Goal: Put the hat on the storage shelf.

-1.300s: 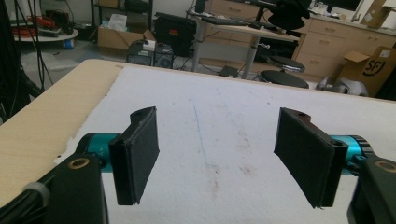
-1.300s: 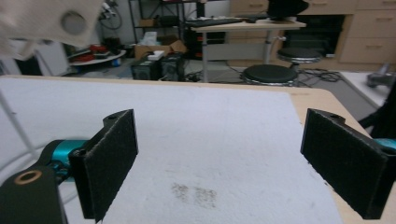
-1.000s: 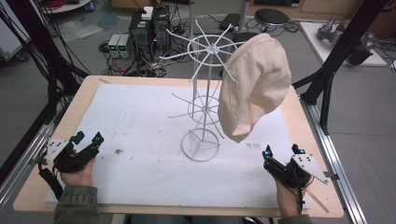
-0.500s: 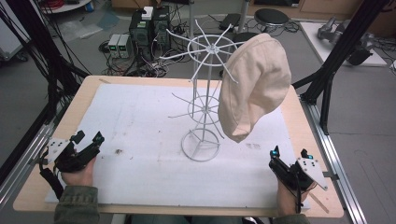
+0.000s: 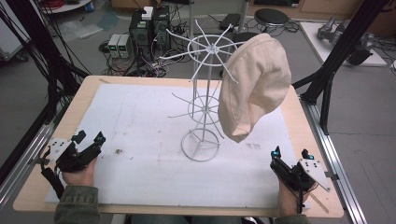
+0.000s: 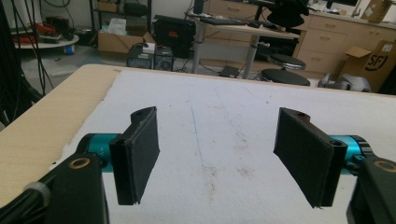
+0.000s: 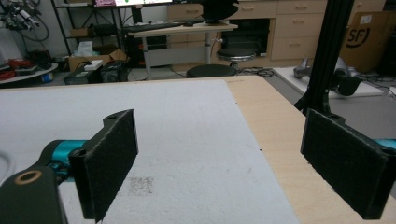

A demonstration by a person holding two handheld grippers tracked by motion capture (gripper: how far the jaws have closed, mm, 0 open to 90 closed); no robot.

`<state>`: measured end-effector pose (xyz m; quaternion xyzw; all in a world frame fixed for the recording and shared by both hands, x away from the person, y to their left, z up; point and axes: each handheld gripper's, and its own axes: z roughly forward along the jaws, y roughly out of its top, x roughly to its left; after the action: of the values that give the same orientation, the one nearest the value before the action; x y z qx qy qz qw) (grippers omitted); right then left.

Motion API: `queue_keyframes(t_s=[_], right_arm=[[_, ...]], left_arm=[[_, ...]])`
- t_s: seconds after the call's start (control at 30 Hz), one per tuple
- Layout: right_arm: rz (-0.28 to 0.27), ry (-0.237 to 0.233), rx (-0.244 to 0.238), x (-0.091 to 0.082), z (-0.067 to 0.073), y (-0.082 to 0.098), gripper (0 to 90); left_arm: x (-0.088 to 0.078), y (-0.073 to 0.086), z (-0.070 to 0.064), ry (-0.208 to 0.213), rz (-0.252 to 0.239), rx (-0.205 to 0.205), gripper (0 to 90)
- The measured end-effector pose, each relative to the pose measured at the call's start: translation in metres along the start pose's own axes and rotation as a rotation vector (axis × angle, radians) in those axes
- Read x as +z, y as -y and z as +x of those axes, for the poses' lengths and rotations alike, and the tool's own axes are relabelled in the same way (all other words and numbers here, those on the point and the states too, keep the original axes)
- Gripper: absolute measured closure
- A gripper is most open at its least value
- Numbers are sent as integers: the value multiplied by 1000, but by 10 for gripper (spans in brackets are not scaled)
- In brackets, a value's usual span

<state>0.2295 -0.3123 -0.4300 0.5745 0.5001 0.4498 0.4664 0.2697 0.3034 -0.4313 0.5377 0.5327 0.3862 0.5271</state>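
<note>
A beige cap (image 5: 254, 84) hangs from the right side of a white wire rack (image 5: 205, 98) that stands in the middle of the white mat (image 5: 140, 121). My left gripper (image 5: 88, 138) rests open near the table's front left, a hand around it, far from the rack. In the left gripper view its jaws stand wide apart over bare mat (image 6: 219, 135), left gripper (image 6: 224, 158) holding nothing. My right gripper (image 5: 289, 153) sits open at the front right, below the cap. The right gripper (image 7: 233, 163) has only mat and wood between its pads.
The wooden table (image 5: 299, 112) shows bare wood beyond the mat's right edge (image 7: 280, 135). Black frame posts (image 5: 341, 46) rise at both sides. Computers and cables (image 5: 144, 32) lie on the floor behind, with a stool (image 5: 273, 16) and desks farther back.
My right gripper has drawn back toward the front edge of the table and slightly right. The left gripper, rack and cap have stayed put.
</note>
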Motion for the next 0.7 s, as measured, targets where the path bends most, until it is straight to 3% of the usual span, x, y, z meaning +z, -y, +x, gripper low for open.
queue_keyframes(t_s=[0.37,0.7], right_arm=[[28,-37,-5,2,5,1,100],[53,-93,-39,4,7,2,100]], left_arm=[[1,1,1,0,6,0,307],[3,2,1,6,20,1,307]])
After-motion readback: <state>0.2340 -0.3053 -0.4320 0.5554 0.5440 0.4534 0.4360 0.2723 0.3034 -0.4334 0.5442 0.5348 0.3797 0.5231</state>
